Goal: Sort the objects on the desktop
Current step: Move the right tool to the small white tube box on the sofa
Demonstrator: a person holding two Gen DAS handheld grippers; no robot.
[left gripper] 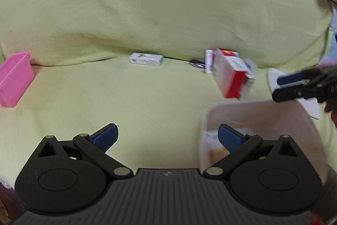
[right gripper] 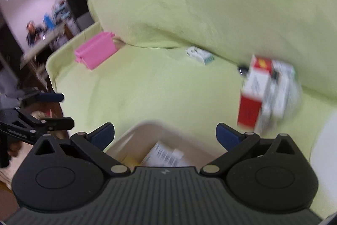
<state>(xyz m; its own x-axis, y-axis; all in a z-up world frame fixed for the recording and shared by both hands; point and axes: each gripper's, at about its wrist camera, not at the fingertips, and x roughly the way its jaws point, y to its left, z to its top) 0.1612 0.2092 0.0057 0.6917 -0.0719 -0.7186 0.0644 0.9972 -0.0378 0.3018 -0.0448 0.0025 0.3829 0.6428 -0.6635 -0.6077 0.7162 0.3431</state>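
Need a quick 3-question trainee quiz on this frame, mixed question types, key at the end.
1. True or false: the left gripper is shut on the red and white box.
2. Which container has items inside it?
A. the pink bin
B. the beige bin
C. neither
3. Fill in: the small white and teal box lies on the green ____, against the backrest fold.

Key
1. False. Both grippers, the right one too, are open and empty; the red and white box is blurred beyond the beige bin.
2. B. Packets with a barcode label show inside it.
3. cover.
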